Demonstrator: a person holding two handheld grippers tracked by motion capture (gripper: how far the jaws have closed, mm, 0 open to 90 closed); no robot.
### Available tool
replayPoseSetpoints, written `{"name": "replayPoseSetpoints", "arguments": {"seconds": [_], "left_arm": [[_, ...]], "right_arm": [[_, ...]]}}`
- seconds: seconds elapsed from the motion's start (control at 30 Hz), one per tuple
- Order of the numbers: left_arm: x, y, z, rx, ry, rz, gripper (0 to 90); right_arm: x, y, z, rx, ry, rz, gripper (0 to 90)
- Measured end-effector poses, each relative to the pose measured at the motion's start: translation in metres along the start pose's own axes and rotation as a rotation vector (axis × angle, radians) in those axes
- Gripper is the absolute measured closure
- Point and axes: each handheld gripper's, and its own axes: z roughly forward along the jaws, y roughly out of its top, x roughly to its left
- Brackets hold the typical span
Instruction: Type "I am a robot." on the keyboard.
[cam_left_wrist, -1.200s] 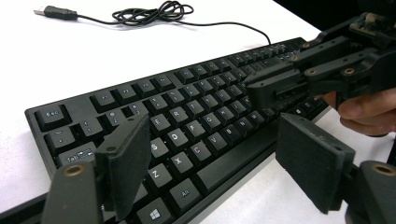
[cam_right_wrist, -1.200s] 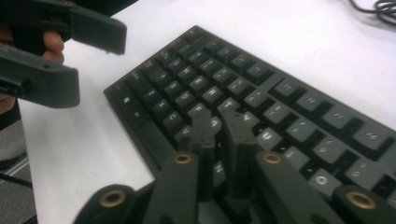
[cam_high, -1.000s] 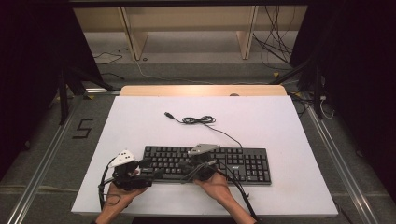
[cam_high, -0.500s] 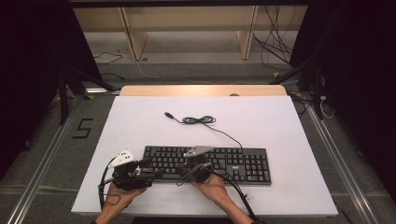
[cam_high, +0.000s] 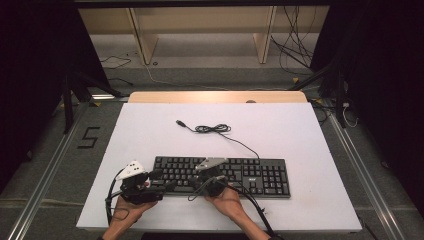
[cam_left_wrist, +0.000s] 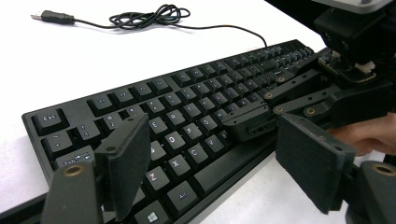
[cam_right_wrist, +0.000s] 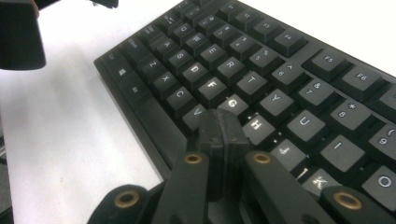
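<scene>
We press keys on the keyboard (cam_right_wrist: 261, 79) with the right gripper (cam_right_wrist: 219, 135), jaws together; left gripper (cam_left_wrist: 215, 172) jaws apart. Keys look light, springy; press key centres.

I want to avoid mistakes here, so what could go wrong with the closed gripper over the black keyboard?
The right gripper, jaws shut, sits over tightly packed keys on the black keyboard; its broad tip might press two at once. The left gripper, jaws open near the keyboard's left end, could bump keys. The thin black USB cable lies loose and may snag if the keyboard shifts.
</scene>
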Motion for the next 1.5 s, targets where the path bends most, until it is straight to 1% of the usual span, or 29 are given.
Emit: {"name": "replayPoseSetpoints", "arguments": {"seconds": [0.1,0.43,0.6,0.8,0.87,0.97,1.23,1.4,1.5], "left_arm": [[0.0,0.0,0.0,0.002,0.0,0.004,26.1],[0.002,-0.001,0.0,0.0,0.004,-0.002,26.1],[0.002,-0.001,0.0,0.001,0.005,0.0,26.1],[0.002,-0.001,0.001,0.005,0.007,0.007,26.0],[0.001,-0.001,0.001,0.005,0.007,0.007,26.0],[0.001,-0.001,0.001,0.004,0.008,0.008,26.0],[0.001,-0.001,0.0,0.0,0.007,0.009,26.0],[0.001,-0.001,0.0,0.001,0.007,0.011,26.0],[0.001,-0.001,0.0,0.001,0.007,0.011,26.0]], "right_arm": [[0.002,0.0,0.0,-0.002,-0.011,-0.011,90.0],[0.001,0.0,-0.001,-0.007,0.0,0.012,89.5],[-0.001,0.002,-0.006,-0.03,0.016,0.03,84.3],[-0.007,0.005,-0.014,-0.056,0.015,0.047,77.8],[-0.009,0.006,-0.016,-0.063,0.017,0.051,73.3],[-0.013,0.008,-0.019,-0.073,0.013,0.057,70.0],[-0.021,0.01,-0.027,-0.083,0.005,0.077,61.3],[-0.027,0.01,-0.029,-0.08,-0.013,0.089,56.1],[-0.03,0.01,-0.031,-0.082,-0.019,0.094,55.9]]}}
